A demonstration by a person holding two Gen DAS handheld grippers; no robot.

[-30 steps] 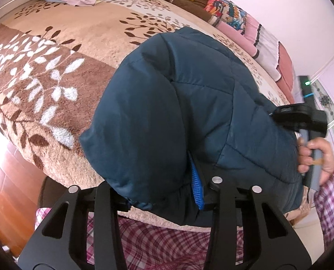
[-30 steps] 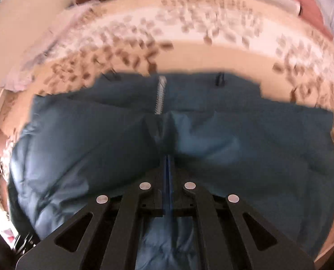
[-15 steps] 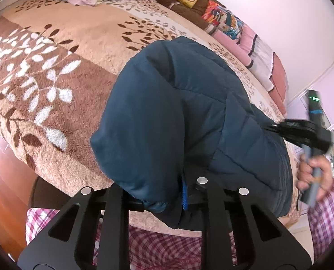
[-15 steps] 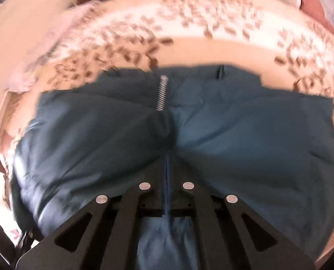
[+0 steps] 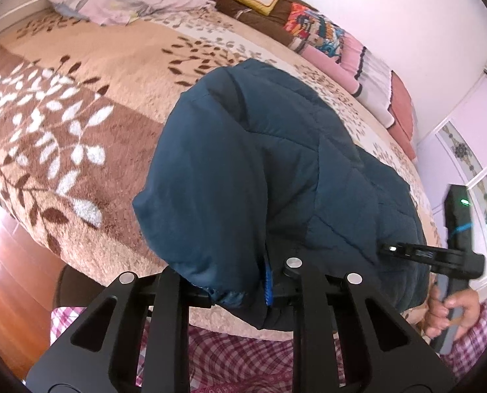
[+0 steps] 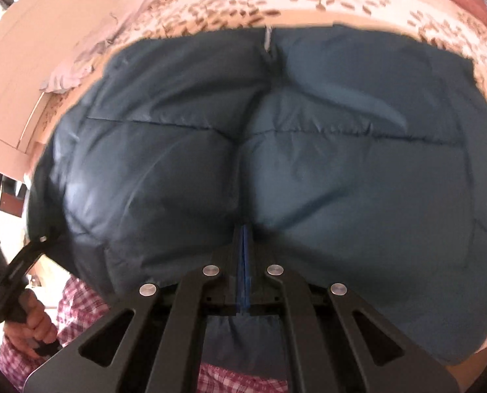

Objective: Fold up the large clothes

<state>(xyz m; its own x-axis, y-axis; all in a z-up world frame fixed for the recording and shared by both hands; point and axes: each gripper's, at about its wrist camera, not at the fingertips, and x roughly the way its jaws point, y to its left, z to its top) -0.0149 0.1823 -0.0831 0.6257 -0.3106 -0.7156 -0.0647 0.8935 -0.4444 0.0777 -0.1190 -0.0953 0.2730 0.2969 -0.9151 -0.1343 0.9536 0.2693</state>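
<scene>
A dark teal quilted puffer jacket (image 5: pixel 276 163) lies on the leaf-patterned bed blanket (image 5: pixel 79 114), bunched up at the bed's near edge. My left gripper (image 5: pixel 243 288) is shut on the jacket's near edge, with padding bulging over its fingers. My right gripper (image 6: pixel 243 262) is shut on the jacket (image 6: pixel 276 163) at a seam near its hem. The right gripper also shows in the left wrist view (image 5: pixel 407 250), pinching the jacket's right side. The left gripper shows at the left of the right wrist view (image 6: pixel 40 239). A zipper (image 6: pixel 268 37) shows at the jacket's far edge.
Pillows and folded bedding (image 5: pixel 341 49) line the far side of the bed by the wall. A crumpled pale cloth (image 5: pixel 122 0) lies at the bed's far left corner. Wooden floor (image 5: pixel 1 278) is at the left. The person's checked clothing (image 5: pixel 243 353) is just below the grippers.
Both grippers, holding the jacket, have moved forward over the bed. The jacket now fills more of the right wrist view and its zipper end sits farther away.
</scene>
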